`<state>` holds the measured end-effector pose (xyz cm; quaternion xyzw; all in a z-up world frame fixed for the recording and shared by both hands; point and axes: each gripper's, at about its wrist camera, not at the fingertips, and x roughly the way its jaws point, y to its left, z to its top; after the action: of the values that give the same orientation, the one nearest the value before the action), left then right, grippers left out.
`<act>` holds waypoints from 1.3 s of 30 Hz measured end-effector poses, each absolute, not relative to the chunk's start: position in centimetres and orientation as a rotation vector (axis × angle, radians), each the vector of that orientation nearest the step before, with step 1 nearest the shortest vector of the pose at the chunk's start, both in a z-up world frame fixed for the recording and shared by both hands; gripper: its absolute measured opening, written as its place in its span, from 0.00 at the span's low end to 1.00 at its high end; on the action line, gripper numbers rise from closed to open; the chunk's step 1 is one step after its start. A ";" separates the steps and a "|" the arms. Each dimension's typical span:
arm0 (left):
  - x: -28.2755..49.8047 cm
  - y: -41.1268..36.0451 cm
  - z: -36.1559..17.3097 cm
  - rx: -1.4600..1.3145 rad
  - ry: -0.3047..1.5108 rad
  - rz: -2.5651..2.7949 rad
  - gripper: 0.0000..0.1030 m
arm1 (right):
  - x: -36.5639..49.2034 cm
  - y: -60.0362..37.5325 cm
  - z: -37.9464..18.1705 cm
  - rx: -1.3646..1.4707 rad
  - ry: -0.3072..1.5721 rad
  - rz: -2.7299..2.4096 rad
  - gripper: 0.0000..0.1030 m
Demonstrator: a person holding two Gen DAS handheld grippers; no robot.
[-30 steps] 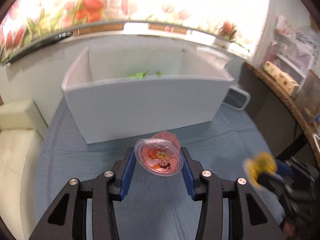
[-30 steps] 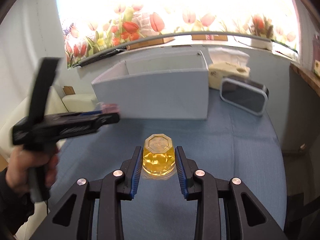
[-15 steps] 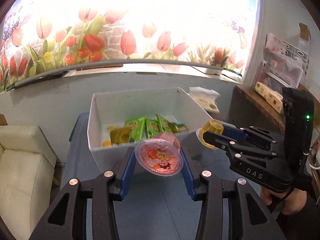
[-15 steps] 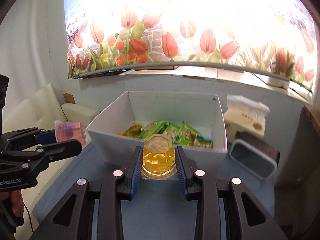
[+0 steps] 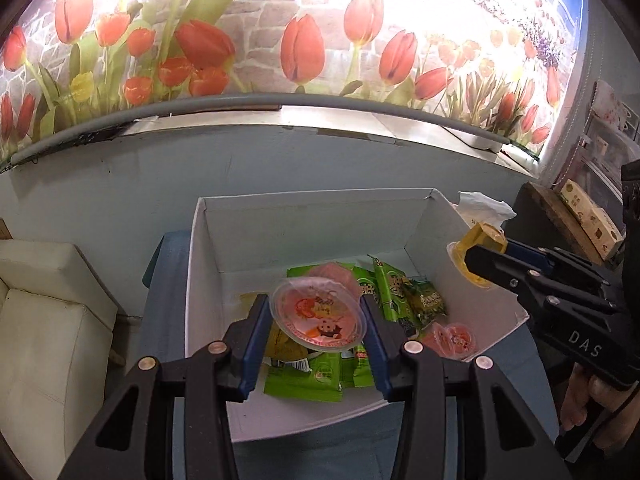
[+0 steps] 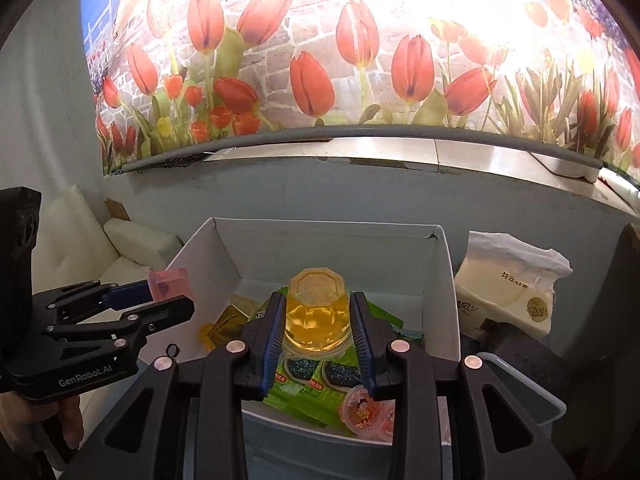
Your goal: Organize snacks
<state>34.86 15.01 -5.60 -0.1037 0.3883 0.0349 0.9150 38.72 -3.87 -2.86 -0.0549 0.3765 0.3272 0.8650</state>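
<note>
My left gripper is shut on a pink jelly cup with a cartoon lid, held over the open white box. My right gripper is shut on a yellow jelly cup, also above the box. Inside the box lie several green snack packets, a yellow packet and a pink jelly cup. The right gripper with its yellow cup shows at the right of the left wrist view. The left gripper with its pink cup shows at the left of the right wrist view.
The box stands on a blue tablecloth against a pale wall under a tulip mural. A tissue pack and a dark tray sit right of the box. A white sofa is at the left.
Both grippers have risen and moved forward over the box with their cups, so its inside now shows from above.
</note>
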 end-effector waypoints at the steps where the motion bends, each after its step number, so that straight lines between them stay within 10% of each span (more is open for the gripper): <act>1: 35.1 15.2 -5.8 -0.207 0.805 0.074 0.48 | 38.9 -3.7 -3.0 -0.123 0.794 0.687 0.35; 3: 35.2 15.3 -6.0 -0.170 0.800 0.110 0.75 | 39.4 -3.6 -3.4 -0.122 0.812 0.678 0.36; 5: 34.8 15.8 -6.1 -0.205 0.786 0.120 1.00 | 39.6 -3.8 -3.6 -0.133 0.810 0.630 0.85; 7: 34.5 16.3 -6.0 -0.214 0.771 0.130 1.00 | 39.0 -4.1 -3.4 -0.131 0.765 0.632 0.98; 39: 19.6 10.4 0.1 -0.031 0.583 0.320 1.00 | 24.9 -13.0 2.1 -0.044 0.652 0.600 1.00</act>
<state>19.59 10.41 0.08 -0.0154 0.2860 0.1573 0.9451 24.94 -12.99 2.10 -0.0211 0.3156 0.2905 0.9031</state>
